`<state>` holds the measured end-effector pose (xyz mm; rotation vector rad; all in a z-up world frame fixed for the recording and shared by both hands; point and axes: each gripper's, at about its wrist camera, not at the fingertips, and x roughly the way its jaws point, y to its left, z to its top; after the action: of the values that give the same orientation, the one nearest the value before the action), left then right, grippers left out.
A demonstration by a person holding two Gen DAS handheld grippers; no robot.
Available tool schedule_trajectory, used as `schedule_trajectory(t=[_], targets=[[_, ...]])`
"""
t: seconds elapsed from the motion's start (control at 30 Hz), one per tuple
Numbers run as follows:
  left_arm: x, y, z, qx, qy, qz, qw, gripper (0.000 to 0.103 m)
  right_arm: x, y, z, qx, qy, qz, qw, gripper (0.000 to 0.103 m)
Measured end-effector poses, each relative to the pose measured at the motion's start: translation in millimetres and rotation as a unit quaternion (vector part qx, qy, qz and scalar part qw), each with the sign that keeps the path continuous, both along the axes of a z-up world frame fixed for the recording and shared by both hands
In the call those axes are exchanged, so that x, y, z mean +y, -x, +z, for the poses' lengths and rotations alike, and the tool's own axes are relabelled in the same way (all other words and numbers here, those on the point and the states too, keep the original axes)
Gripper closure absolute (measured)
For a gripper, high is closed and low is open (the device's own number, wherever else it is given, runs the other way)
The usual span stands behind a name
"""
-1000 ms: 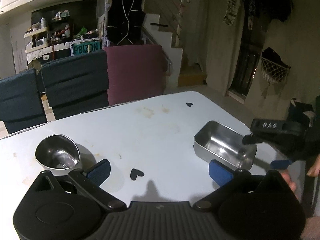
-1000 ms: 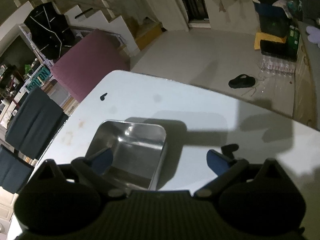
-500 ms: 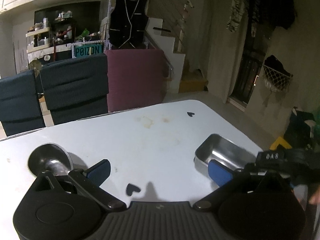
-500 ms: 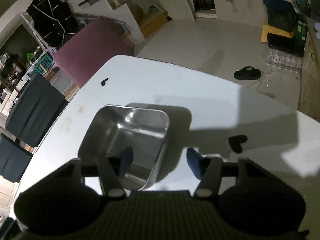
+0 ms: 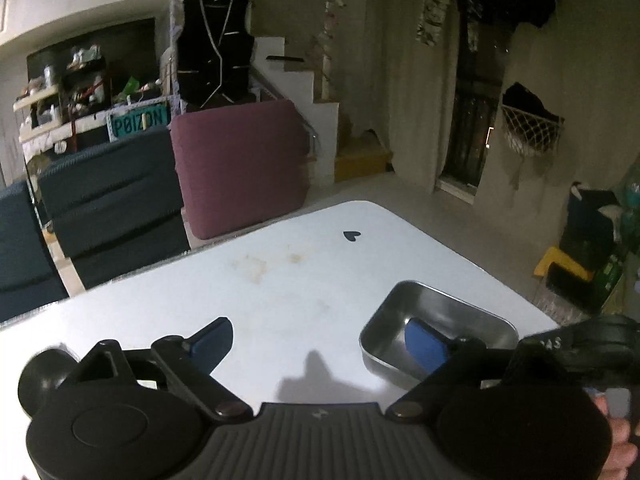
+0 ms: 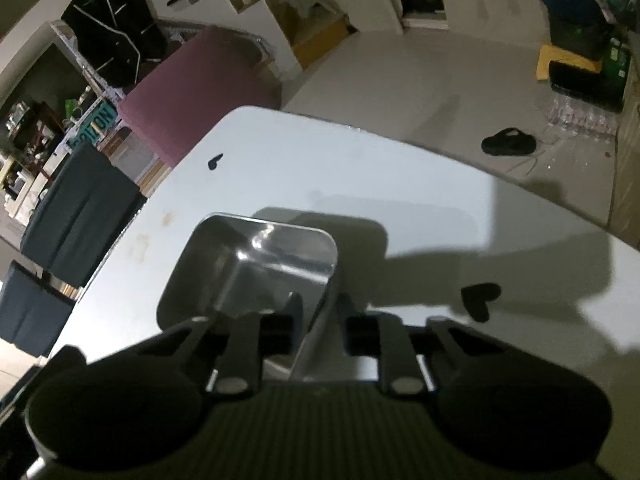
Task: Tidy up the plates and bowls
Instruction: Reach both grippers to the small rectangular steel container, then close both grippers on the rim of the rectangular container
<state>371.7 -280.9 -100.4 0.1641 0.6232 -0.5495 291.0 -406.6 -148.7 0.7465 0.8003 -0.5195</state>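
Steel tray (image 6: 256, 264) wall between closing right hand-held gripper (image 6: 320, 316) (table)

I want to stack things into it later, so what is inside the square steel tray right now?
The steel tray holds no dishes: bare shiny metal shows. The right gripper is closing over its near wall, one finger inside. The gripper body hides the near corner of the floor.

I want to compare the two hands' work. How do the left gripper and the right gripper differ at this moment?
The left gripper has its fingers spread wide with only bare table between them, its jaws closing slightly; the right gripper is closing its fingers on the wall of the steel rectangular tray. Both are black and angled down over the white table.
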Motion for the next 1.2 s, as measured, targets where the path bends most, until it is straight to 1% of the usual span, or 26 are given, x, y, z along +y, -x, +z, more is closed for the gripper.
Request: schedule_trajectory(t=[0.1,0.27,0.3,0.37,0.4,0.47,0.63,0.7,0.77,0.8,0.87,0.97,1.0,1.1,1.13,1.2], targets=[[-9.7,-7.7,-1.4,-0.004,-0.010,-0.007,0.9999,0.012,-1.6,-1.8,0.6,-0.001,-0.005,0.009,1.000,0.088],[-24.4,-17.8,-9.9,-0.007,-0.034,-0.021,0.9992,0.018,-2.5,-4.3,3.4,0.005,0.003,0.026,1.000,0.091],[-27.0,-19.8,-13.3,-0.003,-0.041,-0.023,0.9989,0.020,-3.3,-4.1,3.6,0.003,0.004,0.028,1.000,0.091],[-28.7,-23.9,-20.1,0.012,-0.048,-0.029,0.9984,0.029,-5.1,-3.3,2.6,0.000,0.008,0.036,0.999,0.093],[-28.1,-26.4,-23.6,0.021,-0.047,-0.029,0.9983,0.031,-5.3,-3.2,2.7,-0.001,0.014,0.042,0.999,0.095],[-25.8,-29.9,-30.0,0.039,-0.041,-0.028,0.9980,0.039,-5.4,-3.7,2.6,-0.003,0.021,0.050,0.999,0.097],[-17.7,-35.2,-41.3,0.089,-0.022,-0.025,0.9955,0.052,-3.3,-4.4,3.0,-0.004,0.032,0.062,0.998,0.098],[-14.7,-35.2,-42.3,0.102,-0.013,-0.024,0.9945,0.055,-3.9,-3.5,3.1,-0.004,0.031,0.063,0.998,0.097],[-14.1,-34.8,-41.0,0.110,-0.003,-0.024,0.9936,0.064,-5.9,-2.4,2.2,-0.003,0.021,0.065,0.998,0.093],[-14.2,-34.7,-40.8,0.114,0.001,-0.025,0.9932,0.067,-7.0,-2.5,1.8,0.000,0.015,0.068,0.998,0.093],[-14.7,-33.3,-41.3,0.121,0.011,-0.026,0.9922,0.078,-6.2,-2.2,2.6,0.006,0.018,0.076,0.997,0.093],[-18.9,-32.8,-47.0,0.148,0.010,-0.024,0.9887,0.086,-1.9,-2.9,4.1,0.020,0.029,0.093,0.995,0.093],[-20.5,-31.5,-48.7,0.151,0.005,-0.026,0.9881,0.088,-0.5,-3.1,4.0,0.025,0.030,0.098,0.994,0.094],[-22.3,-26.9,-50.8,0.156,0.002,-0.031,0.9873,0.098,0.8,-1.5,5.4,0.025,0.034,0.105,0.994,0.097],[-21.8,-24.6,-49.5,0.156,0.004,-0.029,0.9874,0.100,0.4,-1.2,6.4,0.023,0.034,0.105,0.994,0.097],[-21.1,-20.5,-45.0,0.150,0.007,-0.024,0.9884,0.100,0.7,-0.2,7.9,0.019,0.035,0.107,0.993,0.097]])
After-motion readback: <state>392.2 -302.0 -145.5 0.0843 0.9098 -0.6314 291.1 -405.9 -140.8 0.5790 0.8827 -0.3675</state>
